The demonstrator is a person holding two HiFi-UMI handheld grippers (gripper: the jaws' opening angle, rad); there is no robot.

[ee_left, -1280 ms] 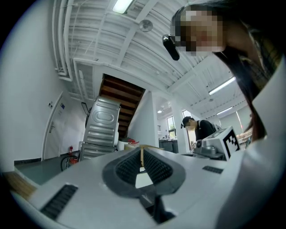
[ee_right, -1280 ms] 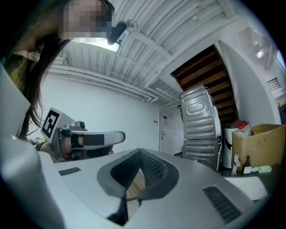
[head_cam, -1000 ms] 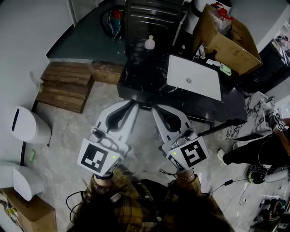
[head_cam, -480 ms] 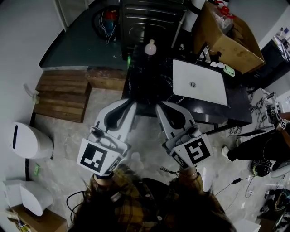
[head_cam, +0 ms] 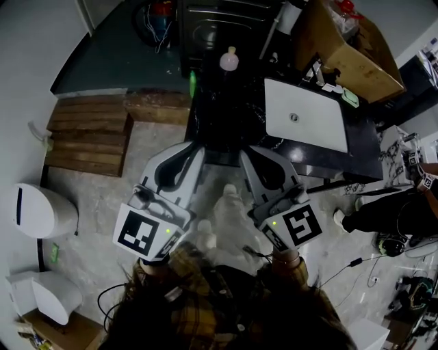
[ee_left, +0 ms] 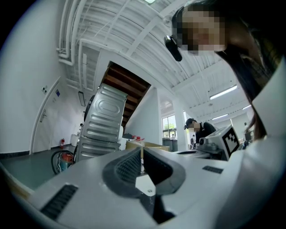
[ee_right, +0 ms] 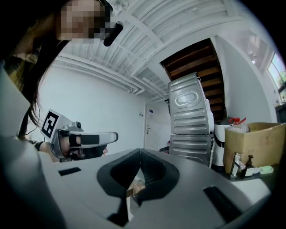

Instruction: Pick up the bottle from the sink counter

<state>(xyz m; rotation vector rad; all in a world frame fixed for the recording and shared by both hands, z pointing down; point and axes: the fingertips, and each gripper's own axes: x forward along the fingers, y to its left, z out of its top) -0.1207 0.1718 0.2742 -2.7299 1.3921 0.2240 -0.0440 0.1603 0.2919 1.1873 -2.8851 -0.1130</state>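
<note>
A small pale bottle with a pinkish cap [head_cam: 228, 60] stands upright at the far end of the black sink counter [head_cam: 226, 116], left of the white basin [head_cam: 304, 123]. My left gripper [head_cam: 198, 145] and right gripper [head_cam: 246, 152] are held side by side, their tips over the counter's near edge, well short of the bottle. Both are shut and empty: the jaws meet at their tips in the left gripper view [ee_left: 141, 154] and in the right gripper view [ee_right: 139, 154]. The bottle does not show clearly in either gripper view.
A cardboard box [head_cam: 342, 48] sits behind the basin, with small items beside it. A ribbed metal appliance [head_cam: 226, 20] stands behind the counter. Wooden pallets [head_cam: 89, 133] and a white bin [head_cam: 41, 212] lie to the left. A person [head_cam: 390, 219] crouches at right among cables.
The whole view has shifted: counter, basin and bottle sit slightly farther up and right, and the gripper tips now reach the counter's near edge. Both grippers stay shut.
</note>
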